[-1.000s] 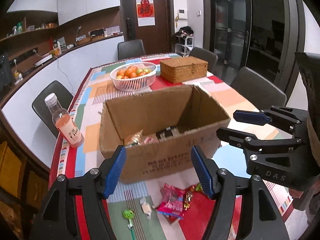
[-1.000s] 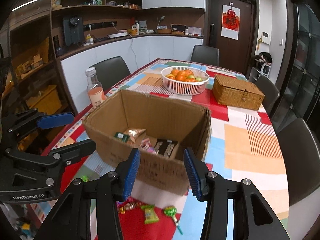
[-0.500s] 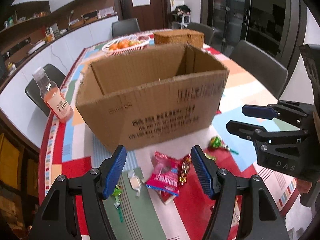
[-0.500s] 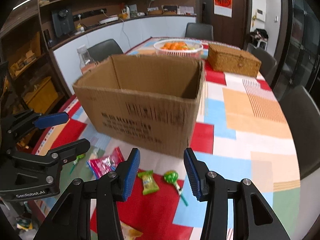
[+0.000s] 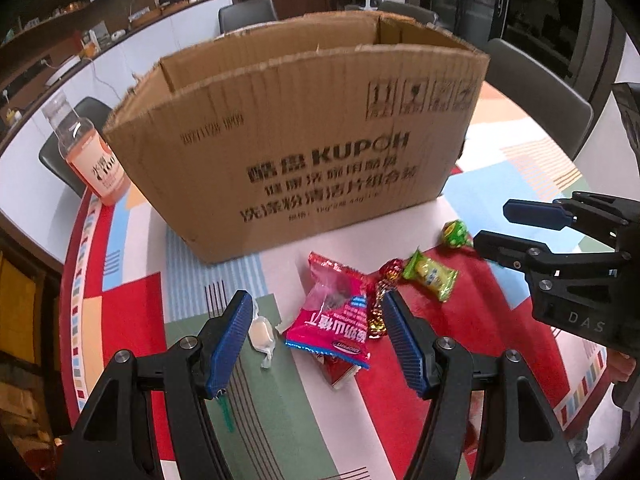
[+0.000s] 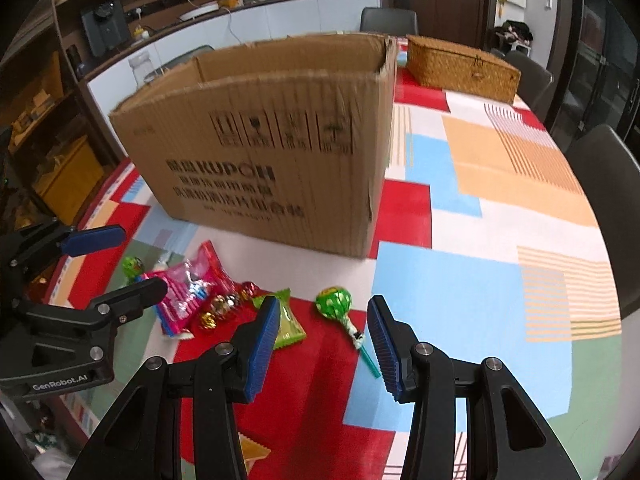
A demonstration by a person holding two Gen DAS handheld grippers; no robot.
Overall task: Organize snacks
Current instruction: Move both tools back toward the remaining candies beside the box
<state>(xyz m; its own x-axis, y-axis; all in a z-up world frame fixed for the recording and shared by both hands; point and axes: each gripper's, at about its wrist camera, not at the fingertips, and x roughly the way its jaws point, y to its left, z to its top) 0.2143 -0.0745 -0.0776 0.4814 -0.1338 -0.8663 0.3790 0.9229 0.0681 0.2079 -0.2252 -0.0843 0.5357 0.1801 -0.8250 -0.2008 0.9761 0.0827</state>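
A brown cardboard box stands on the patterned table; it also shows in the right wrist view. Loose snacks lie in front of it. My left gripper is open, low over a pink packet, with a white candy by its left finger. My right gripper is open over a green lollipop, with a green sachet by its left finger. Foil candies and the pink packet lie to the left.
A bottle of orange drink stands left of the box. A wicker basket sits behind the box on the right. Dark chairs ring the table. Another green lollipop lies near the left edge.
Both grippers have dropped from above the box's open top to low over the snacks in front of it. The box's inside is now hidden. Both stay open.
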